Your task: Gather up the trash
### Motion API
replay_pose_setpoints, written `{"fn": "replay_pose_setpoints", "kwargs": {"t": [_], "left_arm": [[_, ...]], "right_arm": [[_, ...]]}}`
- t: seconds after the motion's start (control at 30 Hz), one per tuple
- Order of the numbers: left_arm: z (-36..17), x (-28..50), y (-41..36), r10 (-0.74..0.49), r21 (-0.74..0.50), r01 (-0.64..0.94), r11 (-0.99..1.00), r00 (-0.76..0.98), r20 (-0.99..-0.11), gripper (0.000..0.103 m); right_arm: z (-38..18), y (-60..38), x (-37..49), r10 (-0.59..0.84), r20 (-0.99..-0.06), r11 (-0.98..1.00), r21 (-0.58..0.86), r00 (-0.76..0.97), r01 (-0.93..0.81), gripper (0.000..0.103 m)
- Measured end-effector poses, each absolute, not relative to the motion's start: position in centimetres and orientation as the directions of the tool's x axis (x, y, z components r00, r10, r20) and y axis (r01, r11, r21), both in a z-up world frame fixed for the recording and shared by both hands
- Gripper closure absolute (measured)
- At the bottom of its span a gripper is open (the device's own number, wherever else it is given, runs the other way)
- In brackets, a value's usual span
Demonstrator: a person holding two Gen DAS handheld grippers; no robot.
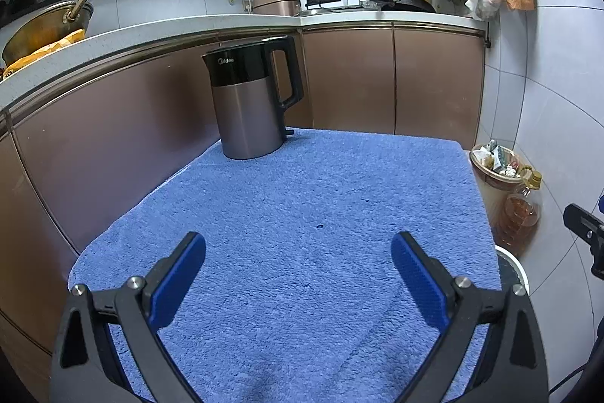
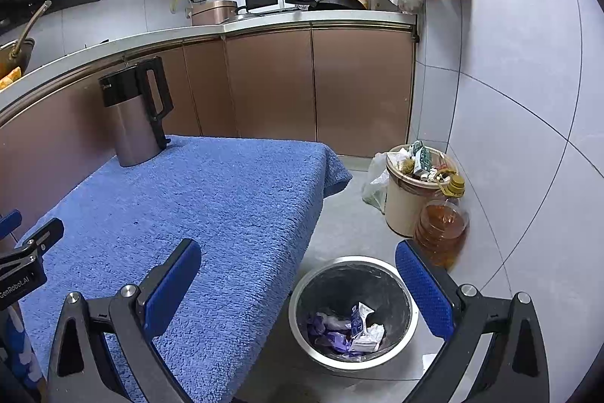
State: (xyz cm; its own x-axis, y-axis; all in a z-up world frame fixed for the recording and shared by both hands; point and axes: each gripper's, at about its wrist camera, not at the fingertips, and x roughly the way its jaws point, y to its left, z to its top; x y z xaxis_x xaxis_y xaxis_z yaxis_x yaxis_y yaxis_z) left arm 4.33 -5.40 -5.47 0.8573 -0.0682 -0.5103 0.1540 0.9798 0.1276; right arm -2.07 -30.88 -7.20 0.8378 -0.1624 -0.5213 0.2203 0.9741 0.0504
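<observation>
Two bins [image 2: 353, 312] [image 2: 409, 191], one kettle [image 2: 134, 112]

black claw [image 1: 298, 263] frames, blue ribbed pads [image 1: 177, 284], silver screws [image 1: 134, 281]

Both views evenly lit, cool indoor light from above; no hard shadows. Soft shadow on the blue towel [image 1: 302, 214] at lower centre of the left view. Mild sheen on the brown cabinet doors [image 2: 271, 82] and wall tiles [image 2: 528, 63]. Strong fisheye bending toward edges; black vignette in corners. Focus sharp throughout, no motion blur.
</observation>
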Motion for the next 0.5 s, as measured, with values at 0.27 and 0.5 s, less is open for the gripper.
{"fn": "replay_pose_setpoints", "kwargs": {"t": [0.27, 0.5], "left_arm": [[-5.18, 4.25, -5.20, -0.069, 0.123, 0.153, 0.981, 0.856, -0.512, 0.004], [-5.01, 4.00, -4.82, -0.071, 0.120, 0.153, 0.981, 0.858, -0.509, 0.004]], "right_arm": [[-6.98, -30.93, -2.56, -0.166, -0.512, 0.973, 0.055, 0.843, 0.225, 0.000], [-6.87, -30.94, -2.75, -0.167, -0.506, 0.972, 0.059, 0.846, 0.227, 0.000]]}}
